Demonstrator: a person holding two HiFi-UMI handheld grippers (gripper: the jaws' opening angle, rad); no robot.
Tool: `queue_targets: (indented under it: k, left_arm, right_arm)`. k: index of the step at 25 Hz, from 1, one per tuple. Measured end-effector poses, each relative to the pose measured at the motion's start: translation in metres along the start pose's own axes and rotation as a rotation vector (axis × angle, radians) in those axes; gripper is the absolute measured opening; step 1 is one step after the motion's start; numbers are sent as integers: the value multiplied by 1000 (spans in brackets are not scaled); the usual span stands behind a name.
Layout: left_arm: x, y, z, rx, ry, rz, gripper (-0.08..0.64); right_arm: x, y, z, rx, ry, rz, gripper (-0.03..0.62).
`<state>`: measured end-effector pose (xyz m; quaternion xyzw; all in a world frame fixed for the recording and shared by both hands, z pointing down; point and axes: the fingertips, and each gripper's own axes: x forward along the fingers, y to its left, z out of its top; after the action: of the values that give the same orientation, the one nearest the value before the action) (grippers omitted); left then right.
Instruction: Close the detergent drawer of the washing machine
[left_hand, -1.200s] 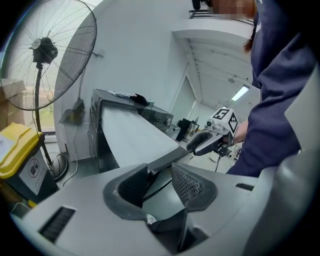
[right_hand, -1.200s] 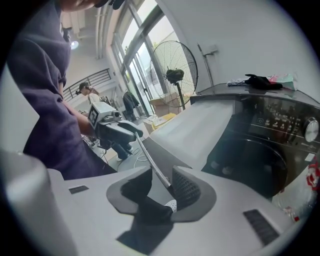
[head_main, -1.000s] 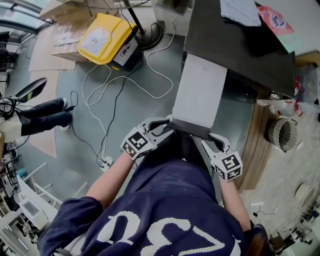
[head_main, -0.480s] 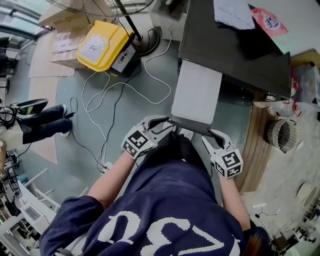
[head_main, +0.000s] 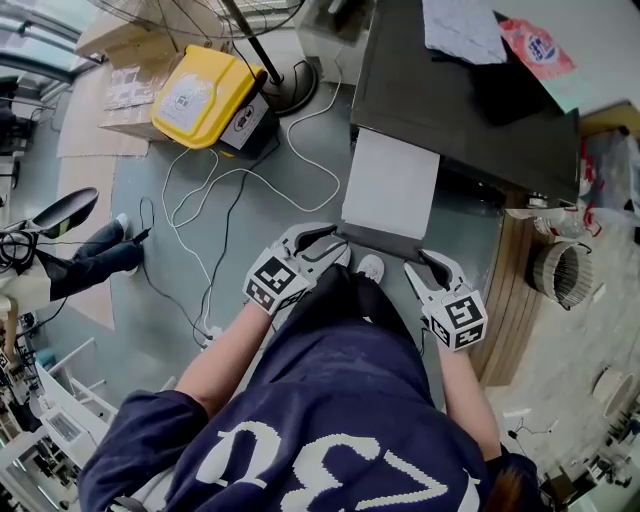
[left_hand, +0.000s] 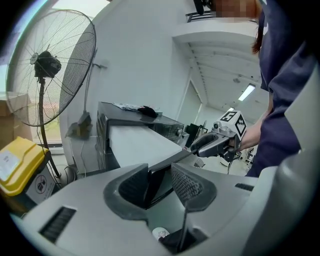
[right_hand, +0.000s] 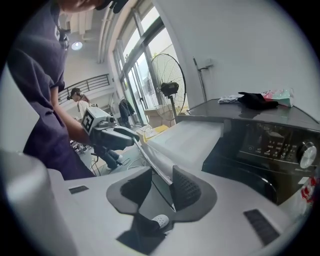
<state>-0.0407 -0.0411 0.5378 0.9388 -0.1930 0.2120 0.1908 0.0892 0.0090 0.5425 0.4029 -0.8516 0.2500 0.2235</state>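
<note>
The dark washing machine (head_main: 450, 90) has its wide detergent drawer (head_main: 390, 185) standing partly out toward me, its pale top facing up. The drawer's dark front panel (head_main: 385, 245) is nearest my body. My left gripper (head_main: 335, 240) is closed over the panel's left end, and the panel fills the gap between its pads (left_hand: 187, 185). My right gripper (head_main: 425, 262) holds the right end the same way, its jaws easing open slightly with the panel still between them. The left gripper (left_hand: 160, 182) sees the right gripper (left_hand: 215, 145) across the panel. The right gripper (right_hand: 161, 187) likewise sees the left gripper (right_hand: 112, 137).
A yellow box (head_main: 200, 85) and a standing fan's base (head_main: 290, 70) are on the floor at the left, with white cables (head_main: 230, 190) trailing between them. A cloth (head_main: 460, 25) and a red packet (head_main: 540, 45) lie on the machine. A wire basket (head_main: 560, 270) stands at the right.
Both grippers have moved toward the machine with the front panel between their jaws. The drawer has slid inward, and less of its pale top shows now.
</note>
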Motion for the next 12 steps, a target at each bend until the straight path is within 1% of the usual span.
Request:
queue_targets:
  k: [4,12]
  left_arm:
    - [6,8,6,1,6,15,155]
    - [19,24,22,8,-10,49,158]
  right_arm:
    - [3,-10,8,-2,-6,1,143]
    - [12,-29,20,-1,-12,-4,143]
